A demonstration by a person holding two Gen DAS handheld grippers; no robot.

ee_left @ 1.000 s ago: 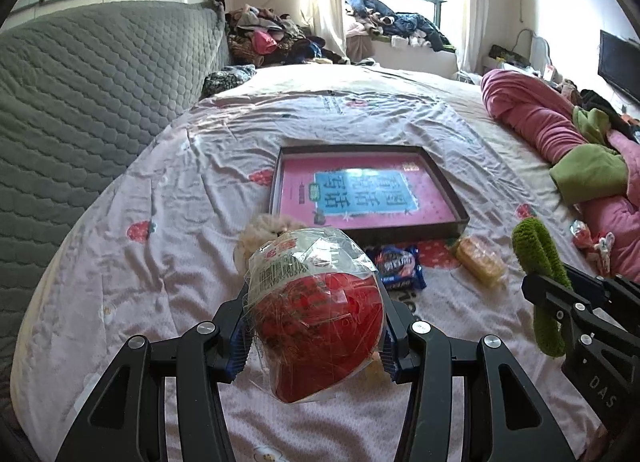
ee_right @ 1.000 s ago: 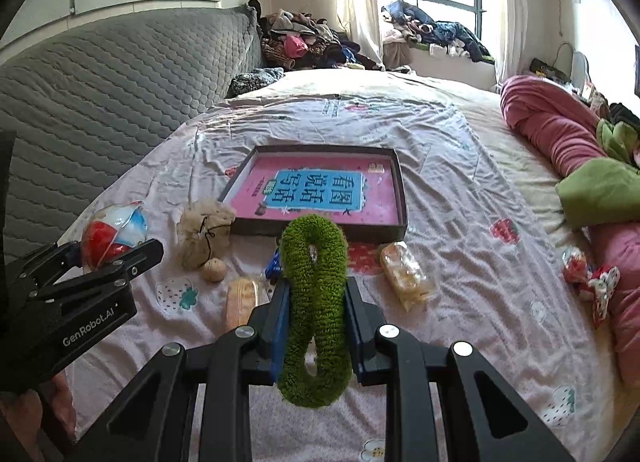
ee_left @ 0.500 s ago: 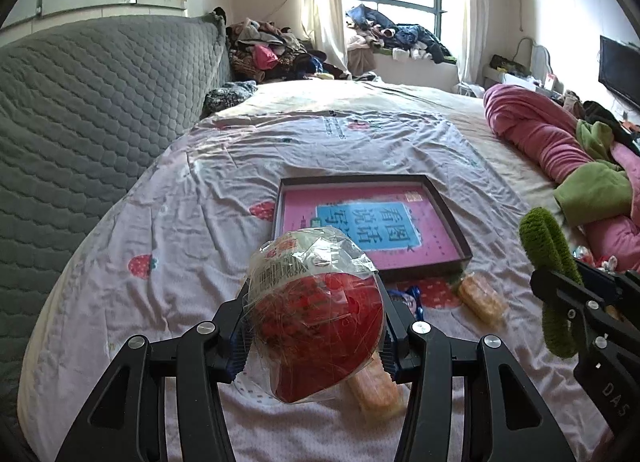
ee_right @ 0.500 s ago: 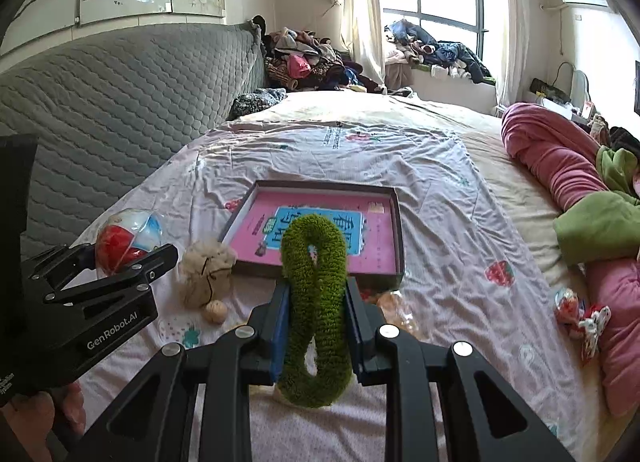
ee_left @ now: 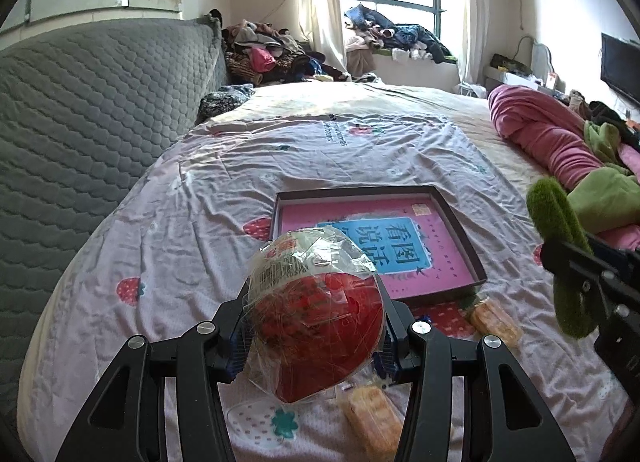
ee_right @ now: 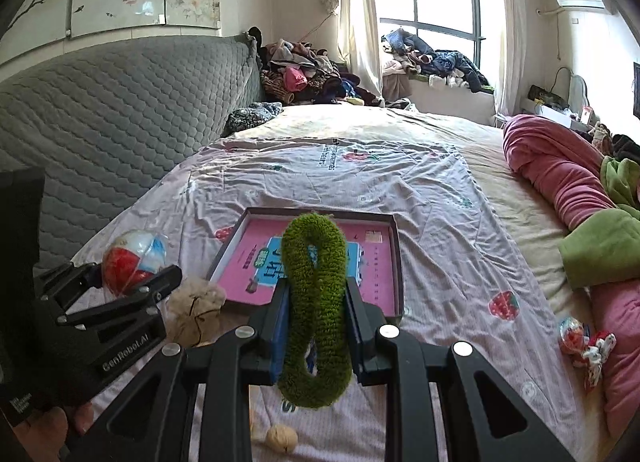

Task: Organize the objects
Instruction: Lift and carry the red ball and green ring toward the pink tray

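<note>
Both loads are now lifted off the bedsheet (ee_left: 192, 230) and nearer the shallow box (ee_left: 460, 222) than a second ago. Your left gripper (ee_left: 316, 332) clamps the wrapped red ball (ee_left: 320, 326); your right gripper (ee_right: 316, 314) pinches the green fuzzy loop (ee_right: 314, 274), just short of the box's near edge. Judgement: carry phase, release next.

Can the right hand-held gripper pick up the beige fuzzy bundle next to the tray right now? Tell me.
Probably not. The right hand-held gripper is already shut on the green fuzzy ring, so its jaws are full. The beige bundle lies uncovered on the bedsheet, left of the tray; the ring must go first.
</note>
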